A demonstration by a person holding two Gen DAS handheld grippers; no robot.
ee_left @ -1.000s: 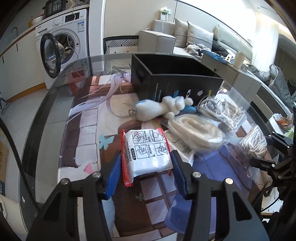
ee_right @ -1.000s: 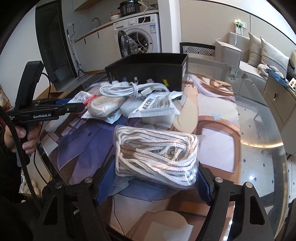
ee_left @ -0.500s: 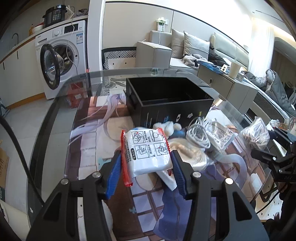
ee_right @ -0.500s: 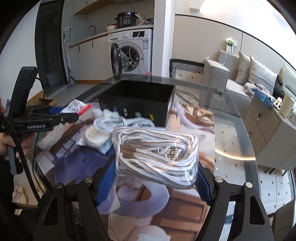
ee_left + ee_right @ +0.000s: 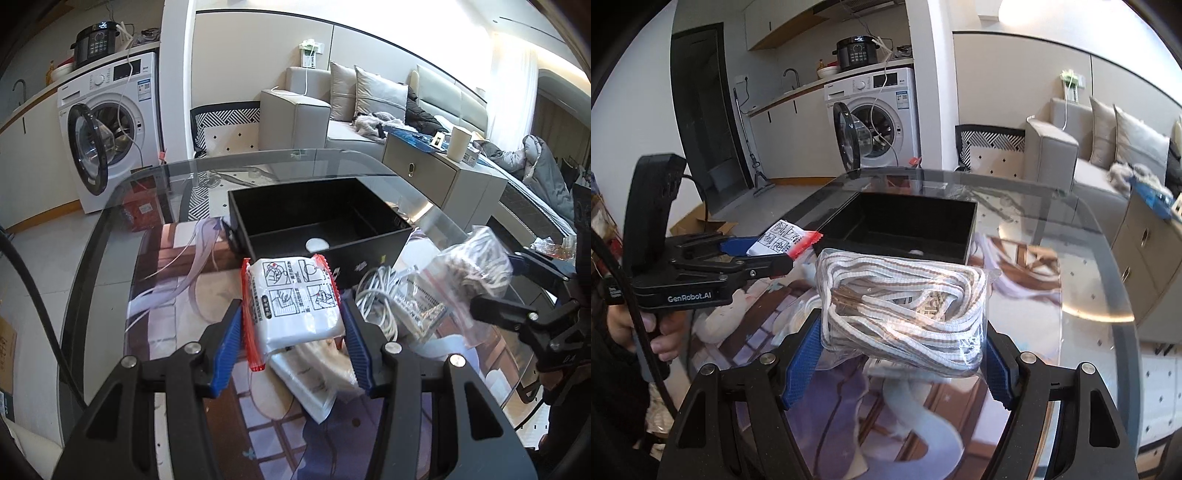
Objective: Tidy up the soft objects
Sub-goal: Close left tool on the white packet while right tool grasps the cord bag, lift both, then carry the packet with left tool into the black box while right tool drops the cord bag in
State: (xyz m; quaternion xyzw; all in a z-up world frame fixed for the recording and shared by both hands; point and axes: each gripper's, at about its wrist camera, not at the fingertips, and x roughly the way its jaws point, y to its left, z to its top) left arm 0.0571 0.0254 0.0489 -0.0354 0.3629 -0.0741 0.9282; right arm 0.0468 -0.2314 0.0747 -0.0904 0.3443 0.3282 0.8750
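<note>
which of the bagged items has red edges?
The white packet with printed instruction pictures, clamped in the left gripper. Its two side seams are red. The bag of striped cord in the right gripper is clear plastic with no red.

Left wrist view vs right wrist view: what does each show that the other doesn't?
Left wrist only: the coiled white cable on the table and the cup on the sideboard.
Right wrist only: the hand holding the left gripper, and the sink tap.
Both: the black box, the white packet in the left jaws, the bag of cord in the right jaws, and the washing machine.
</note>
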